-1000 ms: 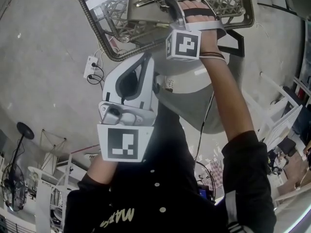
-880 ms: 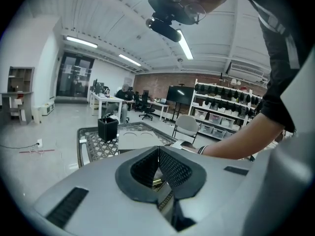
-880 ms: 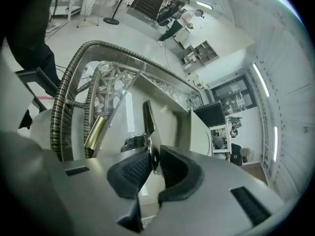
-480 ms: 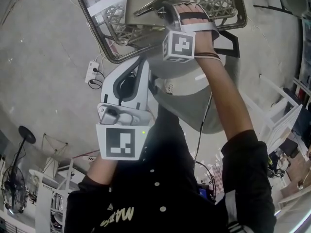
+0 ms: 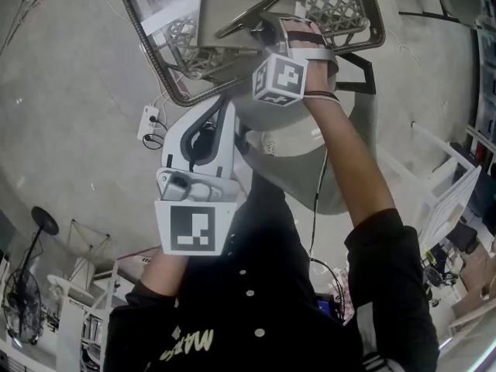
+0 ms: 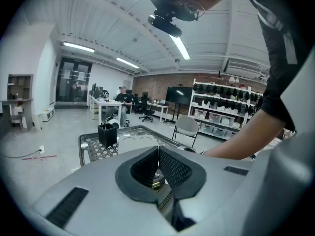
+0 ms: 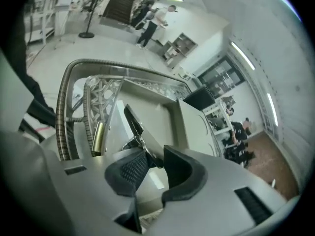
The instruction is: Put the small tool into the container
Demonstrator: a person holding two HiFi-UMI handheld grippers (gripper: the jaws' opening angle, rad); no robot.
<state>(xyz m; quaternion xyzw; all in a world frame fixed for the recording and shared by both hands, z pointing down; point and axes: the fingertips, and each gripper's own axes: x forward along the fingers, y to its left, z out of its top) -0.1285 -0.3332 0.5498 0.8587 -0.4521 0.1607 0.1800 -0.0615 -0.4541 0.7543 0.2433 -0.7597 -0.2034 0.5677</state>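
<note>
Right gripper (image 7: 155,157) jaws have just been opening and stand apart. The small metal tool (image 7: 133,123) lies in the grey tray (image 7: 170,114), its near end between the parted pads. Left gripper (image 6: 158,154) hangs back, jaws together, empty.

Bright, even indoor light, ceiling strip lights (image 6: 180,46) glowing in the left gripper view, heavy fisheye bending at the edges, dark vignette round both gripper views, close foreground slightly soft, shadows faint on the floor (image 5: 70,130)
</note>
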